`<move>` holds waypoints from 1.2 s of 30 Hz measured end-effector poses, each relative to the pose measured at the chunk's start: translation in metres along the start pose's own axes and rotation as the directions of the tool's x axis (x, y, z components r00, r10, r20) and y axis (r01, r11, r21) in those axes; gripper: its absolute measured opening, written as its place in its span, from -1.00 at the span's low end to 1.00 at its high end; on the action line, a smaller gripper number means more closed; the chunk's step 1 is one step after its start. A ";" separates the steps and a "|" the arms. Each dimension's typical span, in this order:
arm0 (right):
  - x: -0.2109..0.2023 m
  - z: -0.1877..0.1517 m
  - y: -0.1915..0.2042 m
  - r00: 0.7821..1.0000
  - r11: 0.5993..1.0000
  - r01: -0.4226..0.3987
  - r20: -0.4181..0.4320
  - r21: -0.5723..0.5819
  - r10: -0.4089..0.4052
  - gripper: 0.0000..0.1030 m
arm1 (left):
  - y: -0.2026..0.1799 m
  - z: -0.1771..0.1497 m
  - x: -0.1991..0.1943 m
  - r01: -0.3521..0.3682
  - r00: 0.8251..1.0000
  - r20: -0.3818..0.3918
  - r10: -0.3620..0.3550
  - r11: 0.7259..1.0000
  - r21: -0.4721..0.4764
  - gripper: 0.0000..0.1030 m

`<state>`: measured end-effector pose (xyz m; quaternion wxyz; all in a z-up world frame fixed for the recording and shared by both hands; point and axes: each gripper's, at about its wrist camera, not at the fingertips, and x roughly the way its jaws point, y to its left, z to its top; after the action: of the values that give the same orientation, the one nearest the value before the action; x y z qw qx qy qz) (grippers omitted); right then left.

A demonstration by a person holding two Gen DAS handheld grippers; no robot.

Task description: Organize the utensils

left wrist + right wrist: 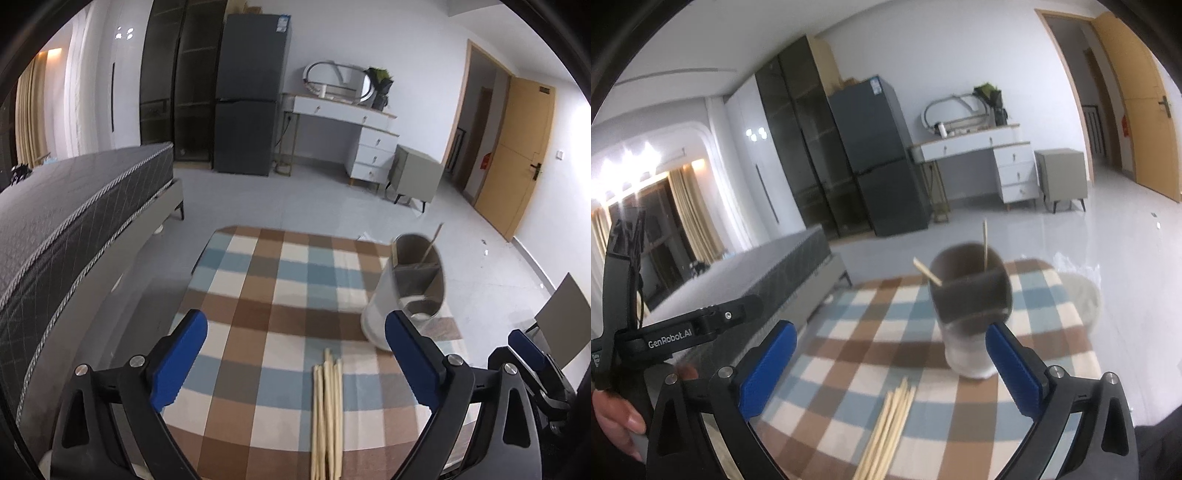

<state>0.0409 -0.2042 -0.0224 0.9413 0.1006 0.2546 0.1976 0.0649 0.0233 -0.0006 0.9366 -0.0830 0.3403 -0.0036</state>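
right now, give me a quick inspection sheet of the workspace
surface: brown, blue and cream checked cloth over a table.
job's things: bundle of pale wooden chopsticks lying flat on the cloth; grey divided utensil holder upright beyond them, with two sticks already standing in it.
clutter: nothing seen on the cloth.
grippers: left tool open, nothing between its blue pads, chopsticks below it; right tool open, holding nothing.
cables: nothing seen.
surroundings: dark quilted bed, dark grey fridge, white dressing desk, wooden door.
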 end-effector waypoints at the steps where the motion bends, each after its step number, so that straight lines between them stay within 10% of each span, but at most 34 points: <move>1: 0.004 -0.004 0.001 1.000 1.000 0.008 -0.020 -0.004 -0.008 1.00 | 0.002 -0.006 0.003 -0.005 1.000 -0.012 0.005 1.000 -0.004 0.83; 12: 0.077 -0.043 -0.003 0.948 0.999 0.040 -0.316 -0.022 -0.045 0.96 | 0.036 -0.046 0.052 -0.052 0.980 -0.198 0.038 0.996 -0.069 0.83; 29: 0.204 -0.072 -0.002 0.765 0.981 0.106 -0.618 -0.160 -0.183 -0.42 | 0.080 -0.058 0.083 -0.144 0.913 -0.405 0.050 0.968 -0.205 0.83; 36: 0.224 -0.070 -0.001 0.730 0.978 0.129 -0.651 -0.164 -0.206 -0.54 | 0.089 -0.059 0.083 -0.137 0.901 -0.433 0.019 0.960 -0.243 0.83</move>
<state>0.1820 -0.1037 -0.1807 0.8066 -0.0507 0.5699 0.1481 0.0868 0.0968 -0.1115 0.8190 -0.1922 0.5371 0.0621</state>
